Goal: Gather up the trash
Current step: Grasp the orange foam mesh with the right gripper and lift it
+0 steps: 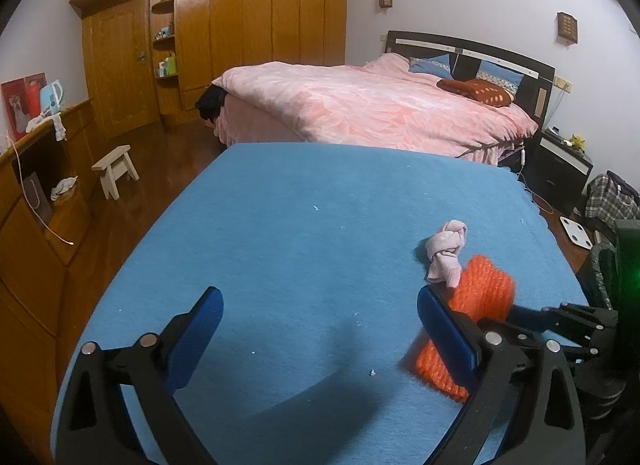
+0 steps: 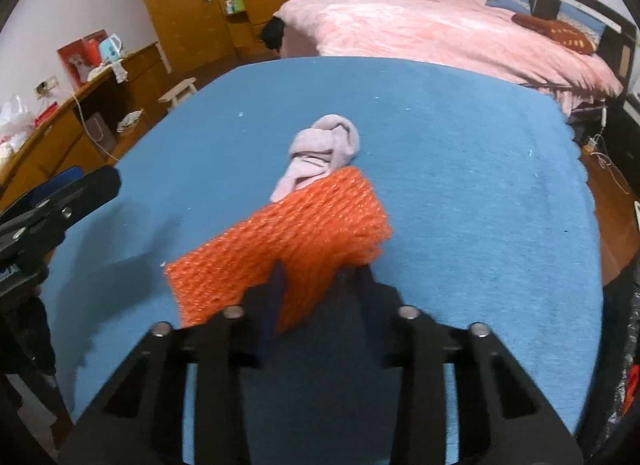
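An orange foam net sleeve [image 2: 304,233] lies at the near right of the blue-covered table [image 2: 460,185]. My right gripper [image 2: 318,277] is shut on the sleeve's near edge, its dark fingers pinching the mesh. A knotted pale pink sock [image 2: 324,153] rests on the blue cover just beyond the sleeve, touching its far edge. In the left wrist view the orange sleeve [image 1: 486,285] and the sock [image 1: 446,253] sit to the right of my left gripper [image 1: 320,313]. That gripper is open, hovering over bare blue cloth [image 1: 300,245] with nothing between its fingers.
A bed with a pink quilt [image 1: 380,105] stands beyond the table. A wooden wardrobe [image 1: 240,25] fills the back wall, and a low wooden cabinet [image 1: 36,193] runs along the left. A small stool [image 1: 116,169] and a white scale [image 1: 574,231] are on the floor.
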Available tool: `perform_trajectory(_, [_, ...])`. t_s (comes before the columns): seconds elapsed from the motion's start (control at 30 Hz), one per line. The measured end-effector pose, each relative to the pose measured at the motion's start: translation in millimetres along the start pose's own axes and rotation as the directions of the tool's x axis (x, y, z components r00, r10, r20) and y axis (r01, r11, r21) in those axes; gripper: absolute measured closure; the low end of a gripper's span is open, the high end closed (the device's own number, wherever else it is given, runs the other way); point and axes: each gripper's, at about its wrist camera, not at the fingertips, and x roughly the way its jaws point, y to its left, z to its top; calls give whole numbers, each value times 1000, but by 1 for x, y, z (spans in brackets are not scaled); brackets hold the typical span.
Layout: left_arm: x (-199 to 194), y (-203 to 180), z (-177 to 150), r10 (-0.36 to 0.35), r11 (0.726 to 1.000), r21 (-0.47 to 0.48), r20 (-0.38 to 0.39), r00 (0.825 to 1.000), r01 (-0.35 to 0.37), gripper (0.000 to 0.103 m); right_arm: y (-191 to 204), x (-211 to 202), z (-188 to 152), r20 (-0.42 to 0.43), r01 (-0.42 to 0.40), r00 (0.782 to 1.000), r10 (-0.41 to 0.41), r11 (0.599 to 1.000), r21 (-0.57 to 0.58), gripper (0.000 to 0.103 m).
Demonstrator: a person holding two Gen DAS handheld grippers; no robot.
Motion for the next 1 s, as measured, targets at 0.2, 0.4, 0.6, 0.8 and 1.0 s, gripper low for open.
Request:
perform_trajectory(0.2, [-1,-5,-1,-5,1000,9,3,1000,5,7,-4,-10,0,10,-42,999,42,998,37,92])
perform_trajectory(0.4, [-3,-18,3,-20,1000,21,9,1000,20,7,-25,-36,6,56,-34,998,29,994,101,92])
perform_trajectory(0.6, [3,-39,11,-52,998,35,16,999,51,7,-52,-53,20,99,35,994,-48,991,130,92])
perform_trajectory(0.8, [17,-64,22,-89,995,54,22,996,87,8,-76,-52,29,104,100,987,-118,981,168,92])
perform_trajectory(1.0, [48,-83,26,-124,990,68,-27,992,126,20,-85,-46,30,96,112,987,-131,976,186,92])
